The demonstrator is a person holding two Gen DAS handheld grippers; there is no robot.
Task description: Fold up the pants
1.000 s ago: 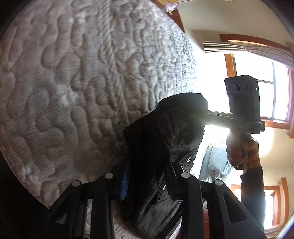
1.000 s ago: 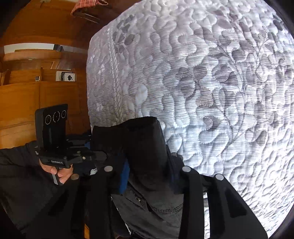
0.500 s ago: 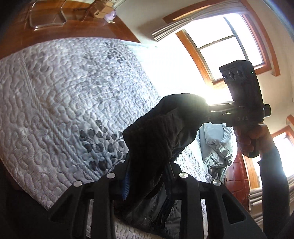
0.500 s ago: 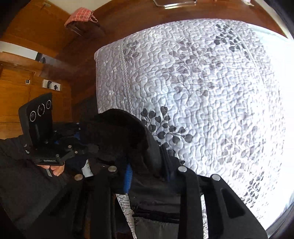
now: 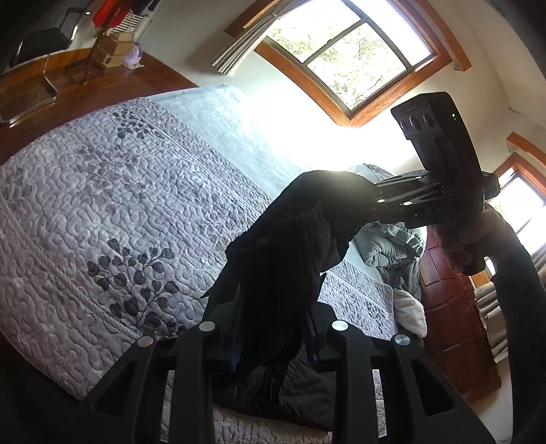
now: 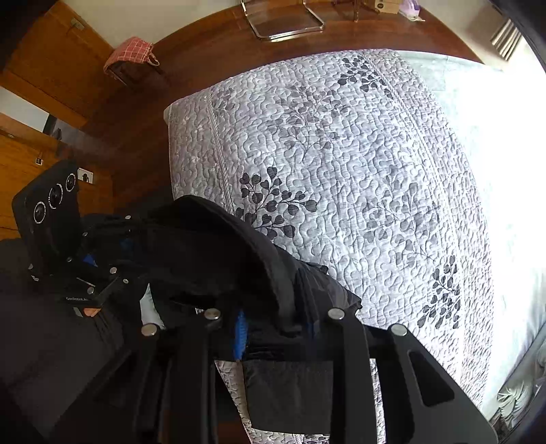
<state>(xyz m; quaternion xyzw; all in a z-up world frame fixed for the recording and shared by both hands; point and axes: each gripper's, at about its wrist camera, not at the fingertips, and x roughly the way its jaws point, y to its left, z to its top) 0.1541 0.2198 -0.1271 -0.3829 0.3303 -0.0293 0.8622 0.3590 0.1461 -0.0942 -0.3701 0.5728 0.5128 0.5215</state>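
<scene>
The black pants [image 5: 286,259] hang in the air above the quilted grey bed [image 5: 102,211], held up by both grippers. My left gripper [image 5: 273,328] is shut on one end of the top edge; cloth bunches between its fingers. My right gripper [image 6: 276,324] is shut on the other end of the black pants [image 6: 218,246]. Each gripper shows in the other's view: the right one [image 5: 375,201] at the cloth's far end, the left one [image 6: 112,252] at the left. The rest of the pants droops down to the bed edge below.
The grey leaf-print quilt [image 6: 341,170] covers the bed. A rumpled grey blanket and white cloth [image 5: 396,249] lie at the bed's far end. Wood floor [image 6: 136,112], a chair base [image 6: 283,20], a red checked bag [image 6: 129,54] and windows [image 5: 348,58] surround the bed.
Both grippers have risen and tilted up with the pants; the views have pulled back from the quilt's close surface to show the whole bed and room. Both grips stay shut.
</scene>
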